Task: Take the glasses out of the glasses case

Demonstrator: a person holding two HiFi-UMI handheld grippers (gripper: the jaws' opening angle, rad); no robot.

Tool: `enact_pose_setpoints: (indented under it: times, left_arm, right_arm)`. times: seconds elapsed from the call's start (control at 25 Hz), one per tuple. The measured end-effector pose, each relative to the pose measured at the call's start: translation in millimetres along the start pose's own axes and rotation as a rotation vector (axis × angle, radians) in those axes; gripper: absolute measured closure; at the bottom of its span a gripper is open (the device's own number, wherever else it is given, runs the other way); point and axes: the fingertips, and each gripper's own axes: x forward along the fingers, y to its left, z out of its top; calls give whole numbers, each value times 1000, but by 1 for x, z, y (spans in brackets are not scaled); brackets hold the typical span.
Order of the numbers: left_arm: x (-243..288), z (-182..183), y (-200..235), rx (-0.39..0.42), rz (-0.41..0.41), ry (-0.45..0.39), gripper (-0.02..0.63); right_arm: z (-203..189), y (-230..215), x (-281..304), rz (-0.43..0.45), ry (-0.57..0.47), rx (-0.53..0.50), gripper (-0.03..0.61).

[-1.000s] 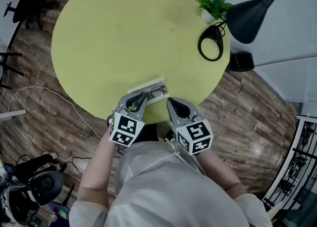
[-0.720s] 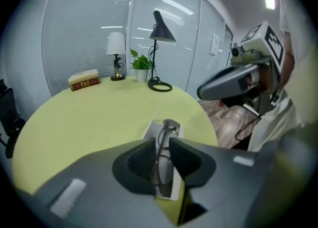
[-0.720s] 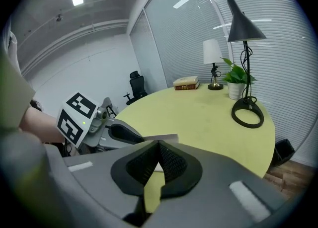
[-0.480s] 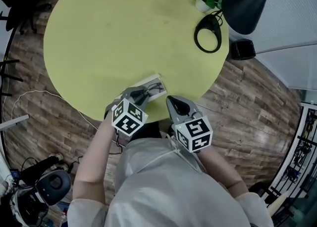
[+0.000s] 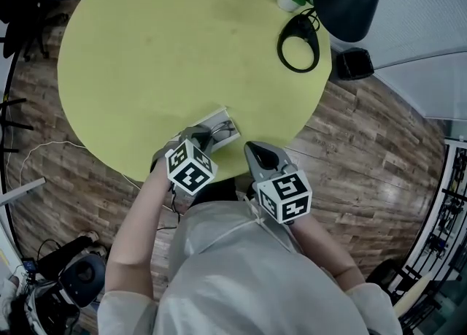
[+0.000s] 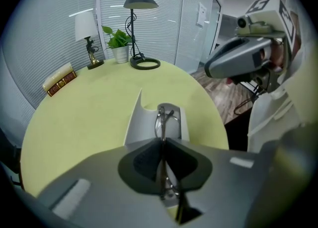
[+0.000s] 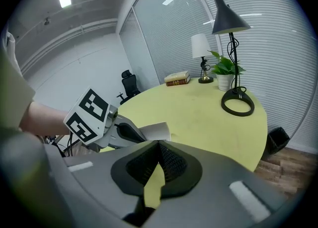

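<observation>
Metal-framed thin dark glasses (image 6: pixel 164 116) stand edge-on, pinched in the left gripper (image 6: pixel 162 141), apparently just above the open white case (image 6: pixel 135 125); the right gripper (image 7: pixel 158 145) is closed, empty.

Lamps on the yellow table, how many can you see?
2. A black desk lamp stands at the table's far edge beside the potted plant; a small white-shaded lamp stands between the plant and the books. None seems hidden.
</observation>
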Motion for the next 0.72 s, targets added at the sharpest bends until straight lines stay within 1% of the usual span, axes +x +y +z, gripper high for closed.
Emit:
enact_pose_setpoints:
  times: [0.24,0.48,0.72]
  left_arm:
    - [3,-1,-3,31,-18,13,594]
    - [2,0,-5,67,-26,2,597]
    - [-8,7,-3,104,22,-21,597]
  right_arm:
    - [-1,-2,-1,-13,-4,10,579]
    - [2,-5,-6,-25,-11,15,578]
    - [3,-6,-13,-31,-24,10,579]
